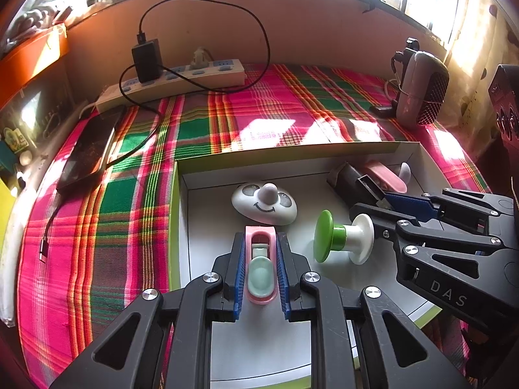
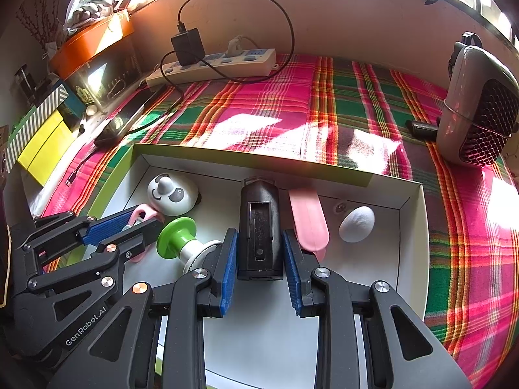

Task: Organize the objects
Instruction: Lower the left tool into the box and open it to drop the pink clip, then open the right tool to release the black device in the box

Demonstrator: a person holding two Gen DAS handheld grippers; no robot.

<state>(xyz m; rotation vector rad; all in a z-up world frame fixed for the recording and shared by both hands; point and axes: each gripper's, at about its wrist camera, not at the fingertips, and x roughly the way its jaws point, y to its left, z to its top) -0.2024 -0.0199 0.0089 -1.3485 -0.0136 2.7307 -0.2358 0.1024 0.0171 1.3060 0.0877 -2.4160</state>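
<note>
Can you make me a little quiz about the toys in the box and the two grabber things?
1. True or false: the left gripper is shut on the pink clip.
2. What does the right gripper hold? A) the green and white knob B) the black block C) the white egg
3. Fill in: the panda face lies inside the white ____, which sits on the plaid cloth.

Key:
1. True; its blue pads press on both sides of the clip.
2. B; the knob and the egg lie loose in the box.
3. box
</note>
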